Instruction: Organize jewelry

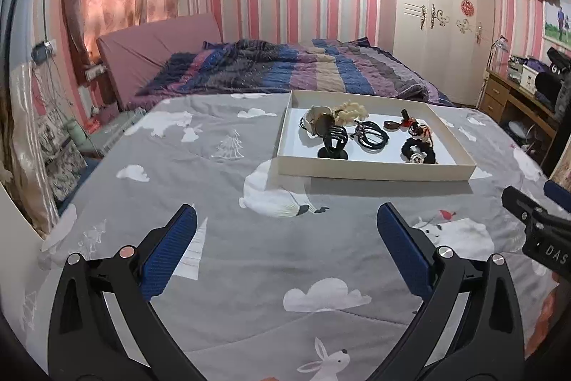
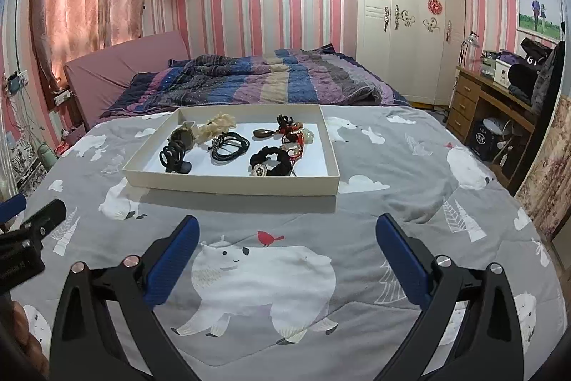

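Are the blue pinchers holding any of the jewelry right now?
No, nothing is held. The left gripper and right gripper are both wide open above the grey quilt, and all the jewelry lies in the white tray.

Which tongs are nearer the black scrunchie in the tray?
Right, though not by much. The black scrunchie lies almost straight ahead of the right tongs. From the left tongs it sits ahead and off to the right. Both are open, short of the tray.

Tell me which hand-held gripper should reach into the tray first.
Right, probably. The tray lies almost straight ahead of the right hand-held gripper, while it sits off to the right of the left hand-held gripper. Both are open and empty.
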Motion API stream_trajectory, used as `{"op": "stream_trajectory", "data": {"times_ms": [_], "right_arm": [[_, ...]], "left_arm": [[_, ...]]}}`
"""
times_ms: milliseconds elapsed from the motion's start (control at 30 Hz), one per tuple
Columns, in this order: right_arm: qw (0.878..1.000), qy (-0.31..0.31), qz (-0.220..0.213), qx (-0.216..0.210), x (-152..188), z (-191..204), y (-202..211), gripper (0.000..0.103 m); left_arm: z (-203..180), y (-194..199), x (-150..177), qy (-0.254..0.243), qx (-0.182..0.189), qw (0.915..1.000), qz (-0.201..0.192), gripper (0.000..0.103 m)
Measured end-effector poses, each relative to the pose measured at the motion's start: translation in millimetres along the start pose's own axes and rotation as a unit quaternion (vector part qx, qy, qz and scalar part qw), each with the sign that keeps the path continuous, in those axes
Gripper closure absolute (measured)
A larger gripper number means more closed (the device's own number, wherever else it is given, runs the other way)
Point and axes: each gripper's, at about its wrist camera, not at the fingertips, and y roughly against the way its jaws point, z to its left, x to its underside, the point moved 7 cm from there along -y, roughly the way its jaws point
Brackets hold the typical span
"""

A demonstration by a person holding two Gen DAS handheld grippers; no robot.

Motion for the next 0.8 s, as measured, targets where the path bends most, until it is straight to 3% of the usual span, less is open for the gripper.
{"op": "stream_trajectory", "data": {"times_ms": [433,800], "right_arm": [[1.000,0.020,-0.009,0.012,6.6,3.2,-7.5,0.004],[0.999,0.027,-0.027,0.020,6.5,5.5,-0.3,0.004]], "left_arm": [[1.8,4.7,2.4,-0.013,-0.027,0.9991,-0.030,0.003],[1.0,1.8,5.4,-0.011,-0.014,0.9996,-0.022,0.003]]}}
